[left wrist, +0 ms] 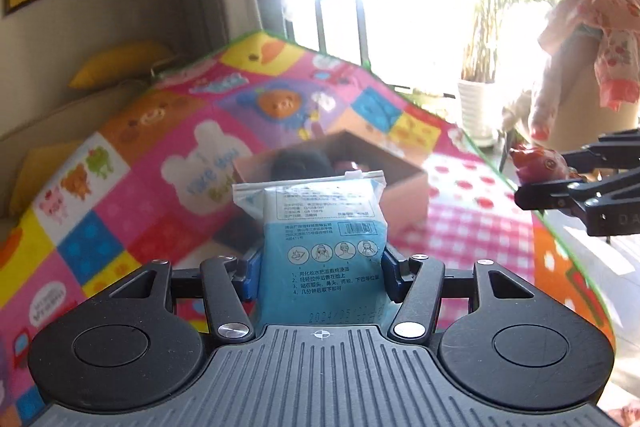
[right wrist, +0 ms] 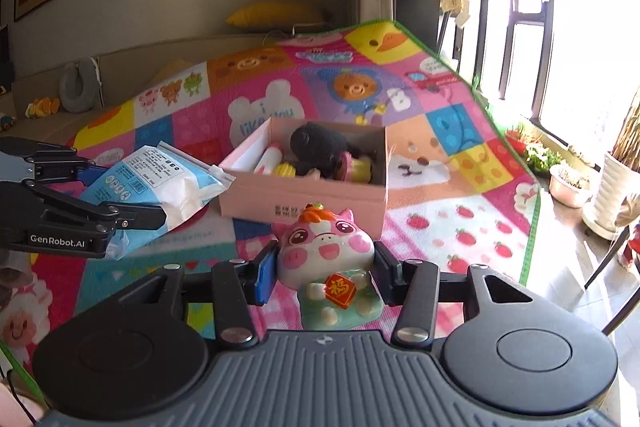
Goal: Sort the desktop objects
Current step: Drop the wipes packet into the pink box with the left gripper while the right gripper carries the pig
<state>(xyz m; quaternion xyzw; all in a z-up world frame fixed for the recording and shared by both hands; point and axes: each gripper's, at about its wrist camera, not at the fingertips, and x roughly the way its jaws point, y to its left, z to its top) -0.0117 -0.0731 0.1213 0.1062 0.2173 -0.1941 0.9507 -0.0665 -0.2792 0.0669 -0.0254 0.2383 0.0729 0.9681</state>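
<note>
Right wrist view: my right jaws [right wrist: 326,277] clamp the pig toy [right wrist: 326,255], box [right wrist: 304,197] directly ahead and near; my left jaws [left wrist: 316,267] grip the blue packet [left wrist: 320,239] lengthwise, box [left wrist: 404,203] likewise ahead.

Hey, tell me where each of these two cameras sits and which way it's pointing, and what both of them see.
Left wrist view: sits on the left hand-held gripper, looking forward and slightly down over the blue packet it grips, toward the pink box; the right hand-held gripper shows at the right edge.
Right wrist view: sits on the right hand-held gripper, looking over the pig toy it grips; the left hand-held gripper enters from the left.
Shared: pink box, cartoon mat, both held items, window.
</note>
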